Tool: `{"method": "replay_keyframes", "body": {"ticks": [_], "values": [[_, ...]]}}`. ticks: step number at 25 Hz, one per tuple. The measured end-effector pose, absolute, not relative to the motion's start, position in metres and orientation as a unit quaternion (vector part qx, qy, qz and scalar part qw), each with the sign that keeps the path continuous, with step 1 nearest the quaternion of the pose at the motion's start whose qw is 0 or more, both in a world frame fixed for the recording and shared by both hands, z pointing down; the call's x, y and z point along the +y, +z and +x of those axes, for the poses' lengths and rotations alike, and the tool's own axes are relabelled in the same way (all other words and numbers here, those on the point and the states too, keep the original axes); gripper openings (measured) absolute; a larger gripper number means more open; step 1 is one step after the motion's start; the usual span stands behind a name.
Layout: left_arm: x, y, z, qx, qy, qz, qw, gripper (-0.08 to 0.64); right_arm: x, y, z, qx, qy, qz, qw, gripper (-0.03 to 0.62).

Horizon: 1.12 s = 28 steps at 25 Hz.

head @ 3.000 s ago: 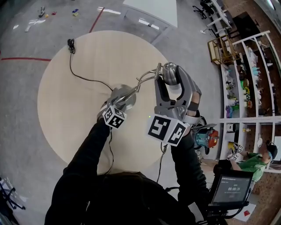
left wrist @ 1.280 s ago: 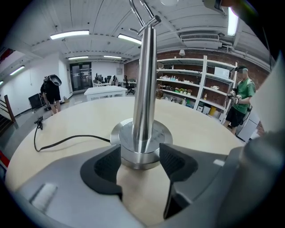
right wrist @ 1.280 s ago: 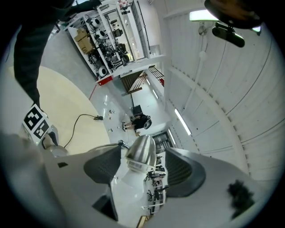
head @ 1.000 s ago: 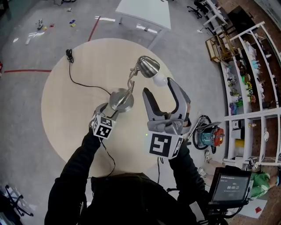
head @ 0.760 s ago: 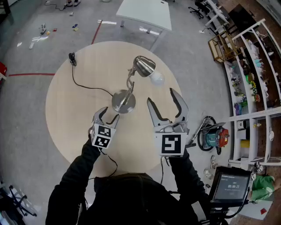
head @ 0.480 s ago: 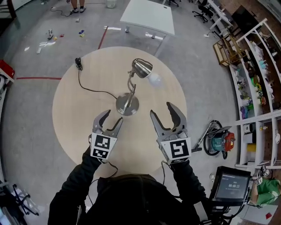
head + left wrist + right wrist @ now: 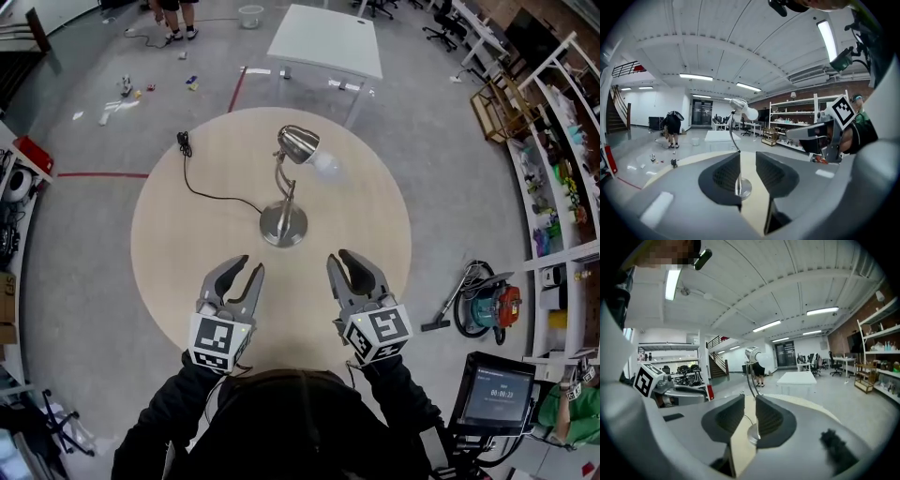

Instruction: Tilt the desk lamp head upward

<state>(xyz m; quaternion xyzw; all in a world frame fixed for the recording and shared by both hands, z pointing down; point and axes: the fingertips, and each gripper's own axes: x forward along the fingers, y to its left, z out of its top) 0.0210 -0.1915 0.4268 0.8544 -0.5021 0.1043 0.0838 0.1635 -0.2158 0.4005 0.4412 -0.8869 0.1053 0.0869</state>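
A silver desk lamp stands alone in the middle of the round wooden table (image 7: 169,253). Its round base (image 7: 283,225) rests flat and its head (image 7: 298,143) is raised, with the white bulb (image 7: 326,165) pointing right. My left gripper (image 7: 249,266) and right gripper (image 7: 342,256) hover over the table's near edge, well short of the lamp. Both pairs of jaws are closing with a narrow gap left and nothing between them. In the left gripper view the lamp base (image 7: 744,187) shows beyond the gripper (image 7: 747,169). In the right gripper view the lamp head (image 7: 752,354) rises beyond the gripper (image 7: 750,411).
The lamp's black cord (image 7: 214,192) runs left to a plug (image 7: 184,142) on the table. A white table (image 7: 326,42) stands behind, a vacuum cleaner (image 7: 483,305) and shelves (image 7: 562,178) at right, a monitor (image 7: 492,394) at lower right. A person (image 7: 672,127) stands far off.
Both grippers have pulled back from the lamp to the table's near edge. Their jaws have narrowed from wide open. The lamp stands free with its head raised.
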Motion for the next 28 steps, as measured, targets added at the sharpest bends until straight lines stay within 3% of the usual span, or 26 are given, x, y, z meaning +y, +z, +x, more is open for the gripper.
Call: {"method": "replay_keyframes", "body": {"ticks": [2,5,11,28], "values": [[-0.185,0.409,0.032,-0.491,0.096,0.863,0.071,0.102,-0.209,0.399,0.165,-0.887,0.114,0.441,0.077,0.037],[-0.179,0.385,0.039,-0.491,0.068,0.866,0.073,0.087,-0.204,0.398,0.165,-0.886,0.122,0.442,0.063,0.009],[-0.167,0.381,0.050,-0.478,0.045,0.873,0.088,0.008,-0.189,0.409,0.156,-0.889,0.158,0.427,0.053,0.006],[-0.157,0.400,0.073,-0.439,0.044,0.888,0.129,0.006,-0.170,0.409,0.138,-0.904,0.160,0.392,0.055,0.006]]}}
